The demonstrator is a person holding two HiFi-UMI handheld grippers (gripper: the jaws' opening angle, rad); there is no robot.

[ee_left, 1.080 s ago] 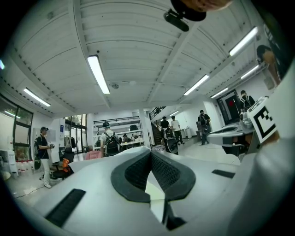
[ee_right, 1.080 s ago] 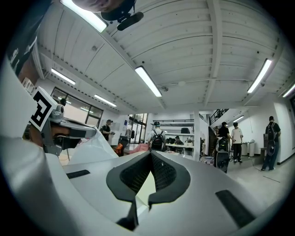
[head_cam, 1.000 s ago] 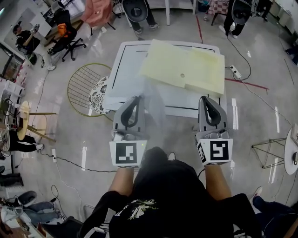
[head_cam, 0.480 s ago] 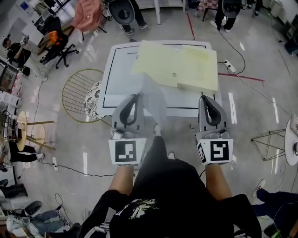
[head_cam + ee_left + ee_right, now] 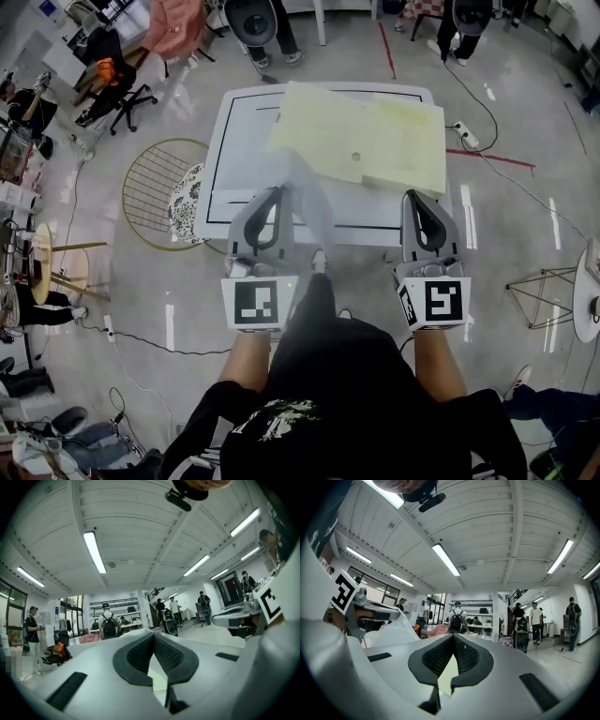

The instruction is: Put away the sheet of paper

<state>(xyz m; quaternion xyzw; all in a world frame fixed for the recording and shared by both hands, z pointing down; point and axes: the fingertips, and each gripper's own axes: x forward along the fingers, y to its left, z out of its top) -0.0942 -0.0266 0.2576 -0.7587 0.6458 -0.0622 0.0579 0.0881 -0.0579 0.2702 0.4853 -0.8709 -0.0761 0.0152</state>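
- the person's trunk fills the bottom of the head view and hides the floor beneath. both forearms reach forward, and the hands are covered by the marker cubes.
- left gripper (image 5: 275, 193): its jaws are closed at the tips on the sheet of paper (image 5: 311, 192). in its own view only a pale sliver shows between the pads (image 5: 140, 656).
- the sheet is thin and whitish and reads as a blurred, half see-through veil. it hangs from the left gripper over the table's near edge, and its outline is hard to trace. the right gripper view shows it as a white drape (image 5: 396, 632) beside the left gripper.
- right gripper (image 5: 418, 198): its jaws meet at the tips, with nothing seen held. a pale yellow wedge shows behind the pads (image 5: 440, 658).
- the white table (image 5: 239, 141) lies ahead, its near edge partly hidden by both grippers.
- the yellow folder (image 5: 375, 141) lies open on the table's far right part, one corner past the right edge.
- a wire stool (image 5: 155, 187) stands left of the table.
- since a second ago the table and folder have shifted up and left in view, while both grippers stay closed and level.
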